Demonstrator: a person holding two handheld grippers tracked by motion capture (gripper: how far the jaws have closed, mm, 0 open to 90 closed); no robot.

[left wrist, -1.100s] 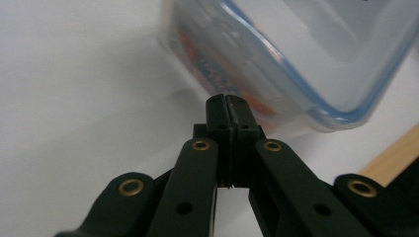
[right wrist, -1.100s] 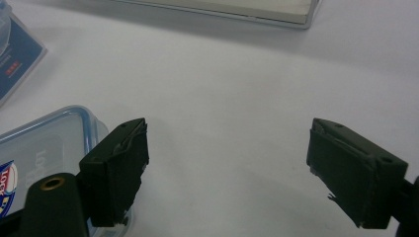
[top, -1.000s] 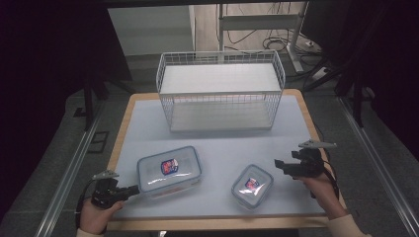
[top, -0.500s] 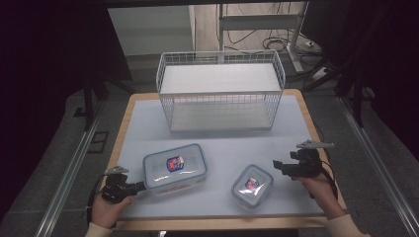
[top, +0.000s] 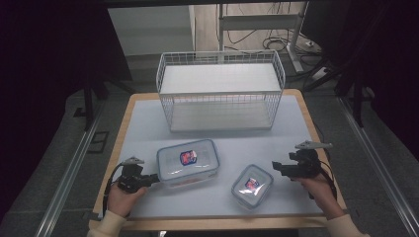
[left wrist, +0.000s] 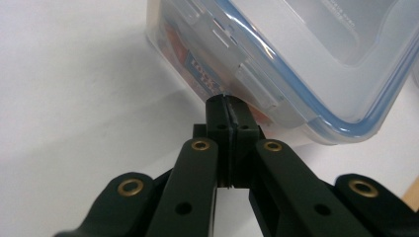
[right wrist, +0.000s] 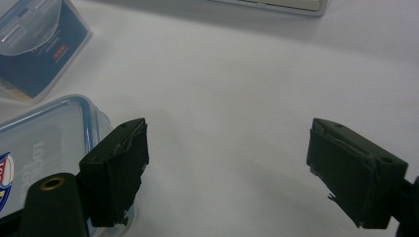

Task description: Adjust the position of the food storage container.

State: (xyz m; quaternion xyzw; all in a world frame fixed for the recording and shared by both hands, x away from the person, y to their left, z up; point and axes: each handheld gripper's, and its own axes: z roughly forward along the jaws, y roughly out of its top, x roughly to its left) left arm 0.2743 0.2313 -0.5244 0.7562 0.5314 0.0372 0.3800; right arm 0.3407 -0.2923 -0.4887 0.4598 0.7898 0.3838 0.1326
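- Dark surroundings are framing a wooden-edged table (top: 301,106) with a pale mat on top, and cables are trailing across the floor beyond its far edge.
- At the far middle of the table a white wire basket (top: 221,91) is standing upright, well apart from both hands.
- Toward the near left, a large clear container (top: 188,161) with a blue-rimmed lid and a red-and-blue label is lying flat on the mat — its long side is running roughly left to right.
- The left gripper (top: 148,178) is sitting at the near left in the person's left hand (top: 121,197), pointing right at the near-left corner of the large container.
- In the left gripper view its jaws are pressed together with nothing between them, and their tips are touching the container's side wall (left wrist: 276,74) just below a lid latch (the label is showing through the plastic there).
- A smaller clear container (top: 252,185) of the same kind is lying to the near right, apart from the large one.
- The right gripper (top: 277,168) is resting low at the right in the person's right hand (top: 316,190), pointing left, just beside the small container's right edge.
- In the right gripper view its jaws are standing wide apart over bare mat — the small container's blue-rimmed corner (right wrist: 44,133) is lying beside the left jaw, and whether they are touching I cannot tell.
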